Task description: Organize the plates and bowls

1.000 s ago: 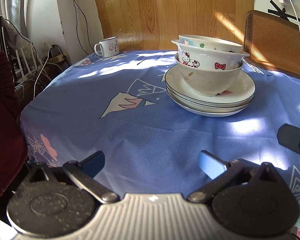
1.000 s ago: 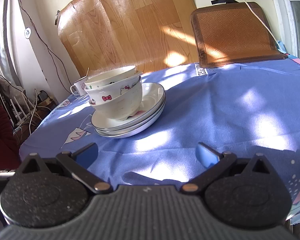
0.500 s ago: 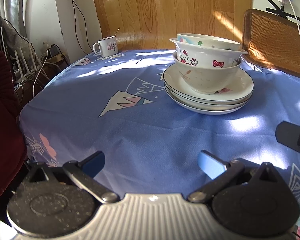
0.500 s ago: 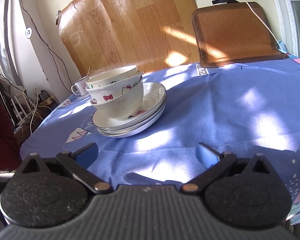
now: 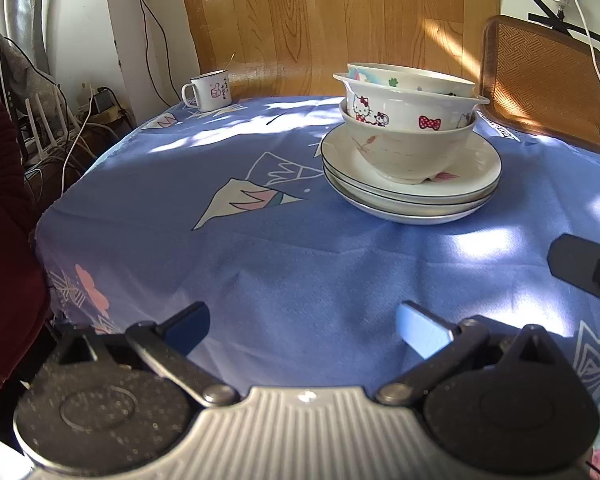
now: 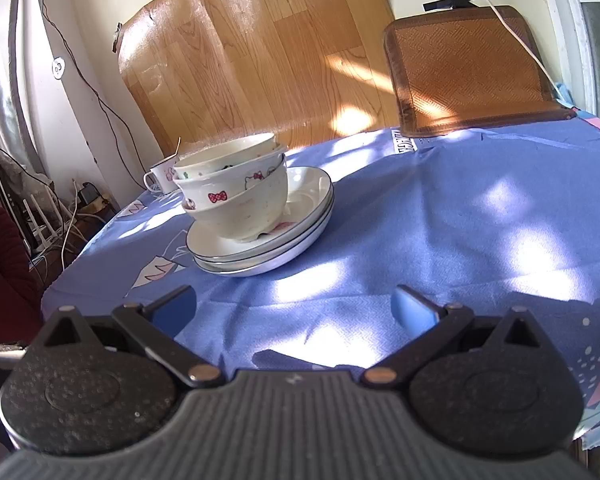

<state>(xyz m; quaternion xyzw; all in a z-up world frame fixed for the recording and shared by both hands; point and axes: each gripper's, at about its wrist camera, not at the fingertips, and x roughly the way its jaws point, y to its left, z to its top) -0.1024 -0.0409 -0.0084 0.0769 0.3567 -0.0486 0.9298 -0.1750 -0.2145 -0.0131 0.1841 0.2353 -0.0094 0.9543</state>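
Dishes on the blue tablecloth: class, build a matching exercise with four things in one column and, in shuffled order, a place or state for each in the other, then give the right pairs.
Column A
1. Hello Kitty bowl
2. mug
3. stack of plates
4. left hand-held gripper

Column B
a. open, holding nothing
b. directly on the tablecloth, under the bowls
c. nested between two other bowls
d. alone near the table's far left edge

Pairs: 1-c, 2-d, 3-b, 4-a
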